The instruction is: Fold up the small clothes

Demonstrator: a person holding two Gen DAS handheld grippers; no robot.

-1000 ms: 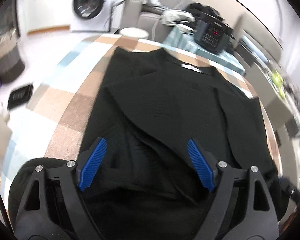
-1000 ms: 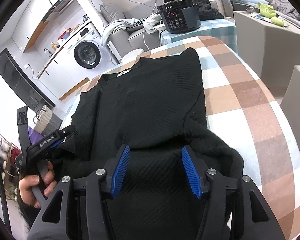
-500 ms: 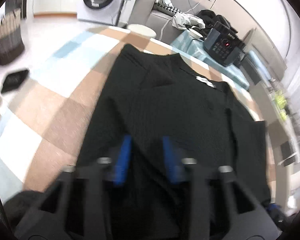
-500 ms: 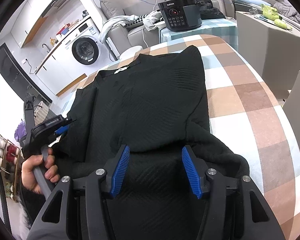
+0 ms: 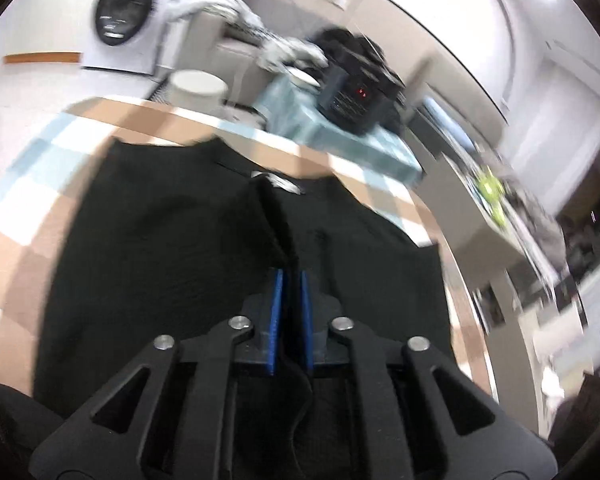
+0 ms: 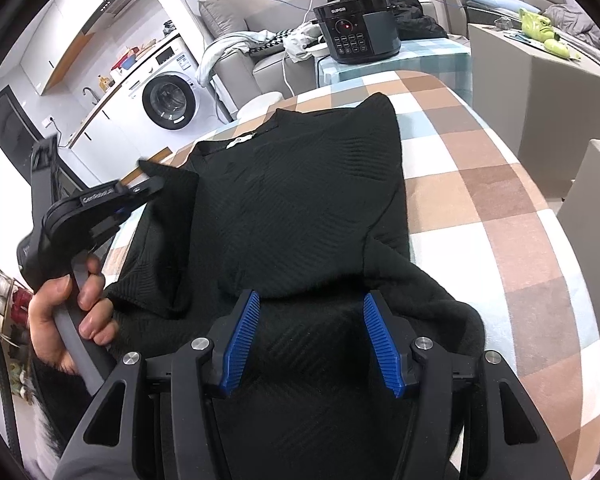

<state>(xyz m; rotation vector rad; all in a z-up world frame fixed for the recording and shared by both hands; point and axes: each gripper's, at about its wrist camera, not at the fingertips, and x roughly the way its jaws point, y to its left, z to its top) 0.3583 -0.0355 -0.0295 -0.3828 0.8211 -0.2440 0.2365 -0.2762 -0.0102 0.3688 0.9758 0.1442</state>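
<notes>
The black garment (image 6: 300, 208) lies spread on the checked worktop (image 6: 500, 208). The left gripper (image 5: 291, 280), fingers just narrowed, pinches a raised fold of its edge, though that view is blurred. The right gripper (image 6: 312, 312) hovers half-open over the hem, apparently gripping nothing.

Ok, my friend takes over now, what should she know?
Left gripper: its jaws have just been closing, now pinched on the black top's left flap, lifted off the checked cloth.
Right gripper: open, over the near hem, gripping nothing.
Done: right side looks already folded in.
Left: lay the left flap across, then fold the bottom up.
</notes>
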